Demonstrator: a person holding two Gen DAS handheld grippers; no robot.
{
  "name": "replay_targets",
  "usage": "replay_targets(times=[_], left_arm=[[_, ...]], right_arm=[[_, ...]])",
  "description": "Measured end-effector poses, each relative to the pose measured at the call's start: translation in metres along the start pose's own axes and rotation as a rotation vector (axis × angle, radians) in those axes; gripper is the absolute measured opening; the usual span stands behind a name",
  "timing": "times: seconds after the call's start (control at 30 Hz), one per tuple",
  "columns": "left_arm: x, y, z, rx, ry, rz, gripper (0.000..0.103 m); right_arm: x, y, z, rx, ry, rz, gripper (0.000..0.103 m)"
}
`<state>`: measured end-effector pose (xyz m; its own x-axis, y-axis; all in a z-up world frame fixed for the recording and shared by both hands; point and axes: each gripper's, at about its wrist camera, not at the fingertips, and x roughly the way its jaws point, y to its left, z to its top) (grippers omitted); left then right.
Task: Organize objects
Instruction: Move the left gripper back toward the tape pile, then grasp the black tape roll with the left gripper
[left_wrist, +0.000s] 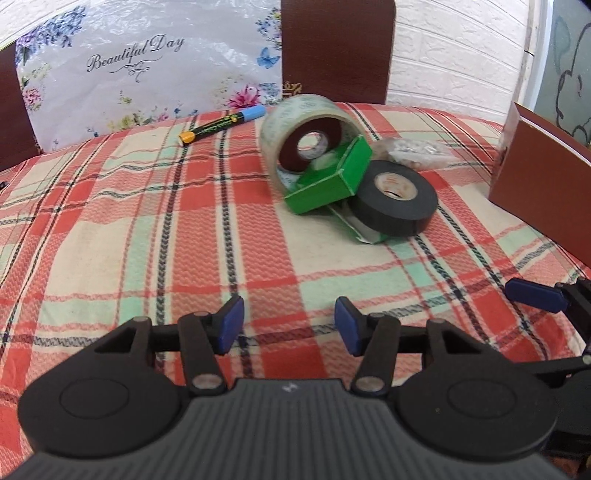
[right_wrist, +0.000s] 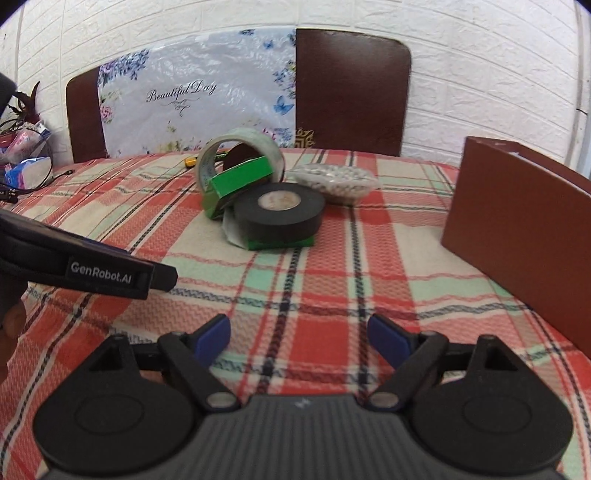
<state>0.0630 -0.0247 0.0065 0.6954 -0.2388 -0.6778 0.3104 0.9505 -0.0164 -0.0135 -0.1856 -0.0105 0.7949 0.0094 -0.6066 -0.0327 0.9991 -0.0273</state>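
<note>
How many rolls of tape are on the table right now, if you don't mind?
2: a clear tape roll standing on edge behind the green box, and a black tape roll lying beside it. No others visible.

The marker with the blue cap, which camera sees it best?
The left wrist view. There the marker lies in full sight on the checked tablecloth, blue cap and yellow end both showing. In the right wrist view only its yellow end peeks out behind the clear tape roll.

Clear tape roll (left_wrist: 308, 138) upright, touching green box (left_wrist: 334, 179); black tape roll (left_wrist: 395, 197) leaning beside; marker (left_wrist: 221, 125) apart.
</note>
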Motion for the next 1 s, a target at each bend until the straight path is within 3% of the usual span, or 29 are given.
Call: replay_targets(times=[0.3, 0.53, 0.73, 0.77, 0.83, 1.0], left_arm=[[0.003, 0.043, -0.001, -0.053, -0.043, 0.078, 0.057], [0.006, 0.075, 0.000, -0.119, -0.058, 0.116, 0.058], [0.002, 0.084, -0.002, -0.152, -0.052, 0.128, 0.058], [0.002, 0.084, -0.001, -0.153, -0.049, 0.130, 0.058], [0.000, 0.083, -0.001, -0.160, -0.039, 0.130, 0.058], [-0.010, 0.078, 0.000, -0.188, -0.005, 0.064, 0.058]], right_arm=[[0.030, 0.011, 0.019, 0.016, 0.017, 0.027, 0.088], [0.062, 0.009, 0.042, 0.041, 0.001, 0.002, 0.088], [0.085, 0.006, 0.063, 0.019, -0.046, -0.008, 0.093], [0.086, 0.007, 0.064, 0.008, -0.054, -0.011, 0.092], [0.085, 0.008, 0.066, -0.011, -0.068, 0.001, 0.081], [0.066, 0.012, 0.055, -0.053, -0.088, 0.002, 0.081]])
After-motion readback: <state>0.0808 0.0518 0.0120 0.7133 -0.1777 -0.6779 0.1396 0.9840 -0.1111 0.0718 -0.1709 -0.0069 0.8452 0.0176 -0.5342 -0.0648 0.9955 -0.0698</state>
